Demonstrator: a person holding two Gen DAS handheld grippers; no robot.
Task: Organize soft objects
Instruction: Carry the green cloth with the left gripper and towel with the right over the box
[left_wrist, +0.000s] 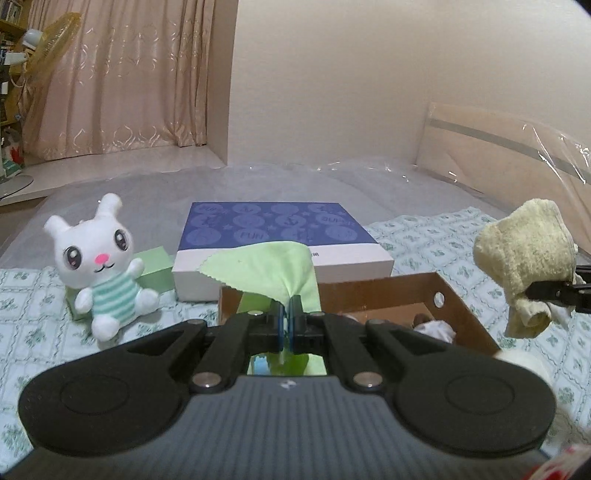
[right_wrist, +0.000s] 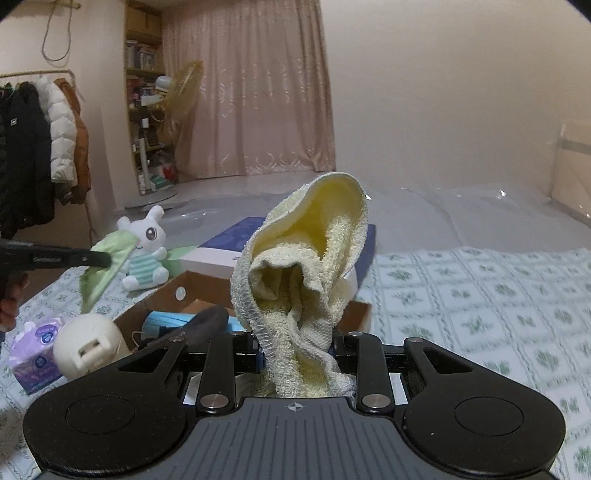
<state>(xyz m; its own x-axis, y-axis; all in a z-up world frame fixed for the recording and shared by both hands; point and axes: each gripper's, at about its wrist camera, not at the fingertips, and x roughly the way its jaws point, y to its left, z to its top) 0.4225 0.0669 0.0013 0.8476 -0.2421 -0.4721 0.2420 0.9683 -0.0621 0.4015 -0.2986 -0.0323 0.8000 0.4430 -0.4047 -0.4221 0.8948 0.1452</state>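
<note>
Several items (right_wrist: 184, 321) inside open cardboard box (right_wrist: 166, 295) on bed (right_wrist: 461, 295).

The only lettering that reads clearly is on the lid of the flat blue box (left_wrist: 275, 227), which lies on the bed (left_wrist: 436, 240) toward its far side. The lid is printed with rows of pale circles, and one circle in the row nearest the box's front edge carries the word "FUN". A circle by the lid's right edge holds letters that look like "SUN", though they are faint. The other circles hold marks too blurred to read. A small dark mark on the box's white front wall is illegible.
</note>
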